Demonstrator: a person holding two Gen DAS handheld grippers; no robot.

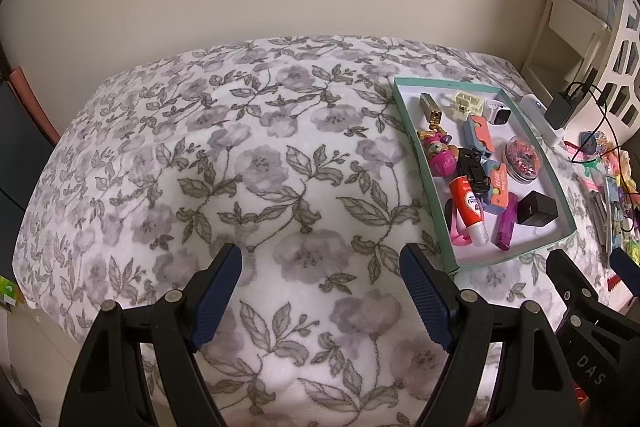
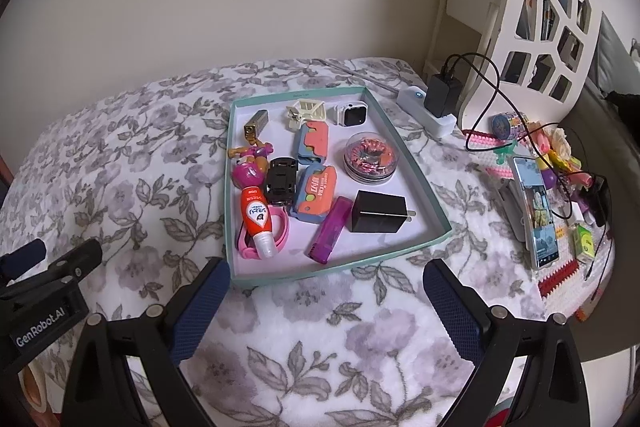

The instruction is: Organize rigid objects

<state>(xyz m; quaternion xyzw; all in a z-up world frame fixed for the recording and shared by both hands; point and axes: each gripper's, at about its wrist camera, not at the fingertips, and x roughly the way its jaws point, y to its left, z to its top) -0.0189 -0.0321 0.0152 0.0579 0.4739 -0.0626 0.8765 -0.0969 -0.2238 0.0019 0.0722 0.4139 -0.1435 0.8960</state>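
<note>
A teal-rimmed shallow box lies on the floral blanket. It holds several small objects: a black charger cube, a purple lighter, an orange tube, a black toy car, a white smartwatch, a round clear case. My right gripper is open and empty just in front of the box. My left gripper is open and empty over bare blanket, left of the box.
A phone, cables, a white power strip with a black charger and a heap of colourful toys lie right of the box. A white cut-out shelf stands behind. The wall is close behind the bed.
</note>
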